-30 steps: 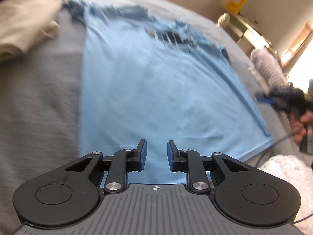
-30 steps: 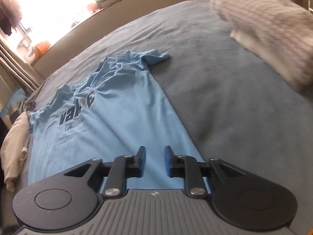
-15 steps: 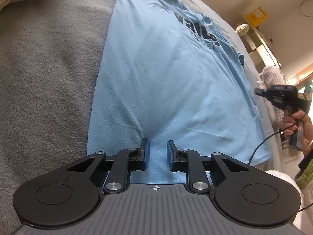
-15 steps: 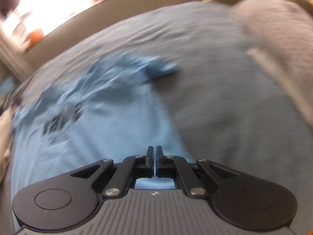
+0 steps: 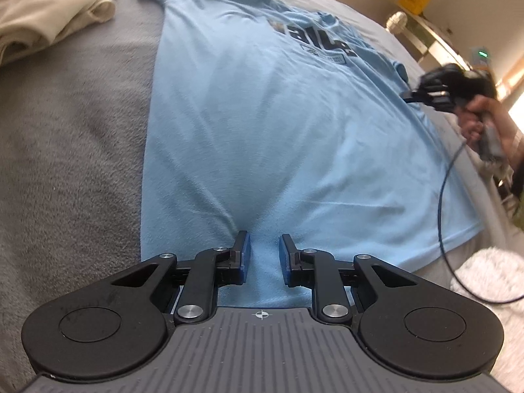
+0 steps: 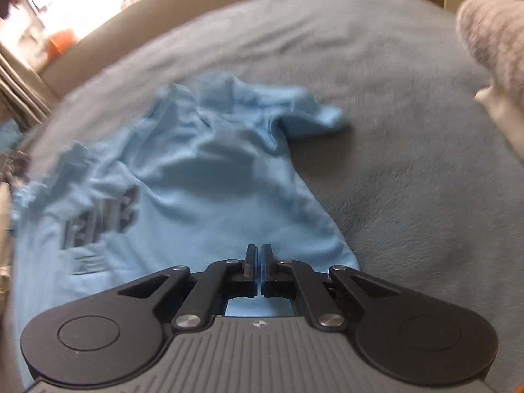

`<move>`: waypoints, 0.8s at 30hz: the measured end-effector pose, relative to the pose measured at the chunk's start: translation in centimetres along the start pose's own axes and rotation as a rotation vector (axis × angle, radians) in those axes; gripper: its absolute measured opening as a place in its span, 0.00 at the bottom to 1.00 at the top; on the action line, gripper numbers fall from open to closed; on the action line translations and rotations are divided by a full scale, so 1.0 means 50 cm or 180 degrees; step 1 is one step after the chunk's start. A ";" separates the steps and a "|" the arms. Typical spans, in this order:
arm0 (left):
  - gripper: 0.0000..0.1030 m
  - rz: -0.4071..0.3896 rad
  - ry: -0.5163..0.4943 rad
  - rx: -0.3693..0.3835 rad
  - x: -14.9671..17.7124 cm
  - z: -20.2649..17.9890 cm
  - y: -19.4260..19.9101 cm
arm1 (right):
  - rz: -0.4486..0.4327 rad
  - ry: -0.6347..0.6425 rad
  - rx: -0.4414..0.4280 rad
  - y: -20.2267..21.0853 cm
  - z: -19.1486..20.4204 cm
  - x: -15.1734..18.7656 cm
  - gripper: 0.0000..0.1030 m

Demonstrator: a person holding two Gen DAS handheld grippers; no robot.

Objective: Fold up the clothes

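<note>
Two hand-held grippers worked one light-blue T-shirt [image 5: 262,124] spread on the bed [image 5: 65,150]: left hand-held gripper [image 5: 263,255] narrowly parted over its hem, right hand-held gripper [image 6: 259,268] closed above its side; next, probably pinching fabric to fold

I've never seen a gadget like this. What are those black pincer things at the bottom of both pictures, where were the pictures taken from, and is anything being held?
There is no robot here. A person holds a hand-held tool in each hand, and each tool carries a wide-angle camera looking forward along its two jaws. One picture comes from the left tool, the other from the right.

Both look down on a light blue T-shirt with dark lettering spread on a grey fleece blanket. A cream folded cloth lies beside it.

The left gripper has its jaws set a little apart with a ridge of the shirt's hem between them; whether they pinch it is unclear. The right gripper has its jaws shut over the shirt's edge; I cannot tell whether fabric is caught. The left camera also sees it in the person's hand.
</note>
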State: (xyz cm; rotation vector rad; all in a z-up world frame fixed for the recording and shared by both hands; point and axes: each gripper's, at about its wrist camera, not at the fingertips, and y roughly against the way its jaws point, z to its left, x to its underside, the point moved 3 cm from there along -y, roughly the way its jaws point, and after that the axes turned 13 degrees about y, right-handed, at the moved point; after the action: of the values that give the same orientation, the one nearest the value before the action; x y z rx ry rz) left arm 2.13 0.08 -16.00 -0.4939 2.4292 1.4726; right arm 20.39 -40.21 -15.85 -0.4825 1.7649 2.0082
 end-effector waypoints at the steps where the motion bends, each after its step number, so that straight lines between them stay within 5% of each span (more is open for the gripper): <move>1: 0.20 0.0003 -0.0003 -0.0002 0.000 0.000 0.000 | -0.0066 -0.0086 0.0056 -0.011 -0.014 -0.010 0.00; 6: 0.20 0.0031 0.0006 0.0002 -0.002 0.002 -0.002 | -0.0277 -0.0096 0.0473 -0.009 -0.033 -0.056 0.00; 13: 0.20 0.0053 -0.0016 0.0032 -0.003 0.005 -0.003 | 0.0265 -0.0028 -0.0543 0.014 0.047 -0.009 0.01; 15: 0.20 0.0047 -0.0017 0.0042 -0.002 0.006 -0.002 | 0.0357 -0.0095 -0.0396 -0.014 0.039 -0.003 0.00; 20: 0.20 0.0030 -0.0013 0.0033 0.000 0.004 0.001 | 0.0023 -0.0529 0.0116 -0.005 -0.044 -0.033 0.00; 22: 0.20 0.0031 -0.0009 0.0041 0.000 0.006 0.001 | -0.0003 -0.0332 0.0134 0.034 -0.033 -0.033 0.00; 24: 0.20 0.0030 -0.0006 0.0067 0.000 0.009 0.002 | 0.0071 -0.0113 -0.0167 0.070 -0.011 -0.019 0.01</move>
State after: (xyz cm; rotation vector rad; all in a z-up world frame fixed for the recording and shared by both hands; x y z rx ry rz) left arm 2.11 0.53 -16.12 -0.4769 2.4464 1.4488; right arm 19.35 -41.21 -12.51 -0.4427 1.7076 2.0699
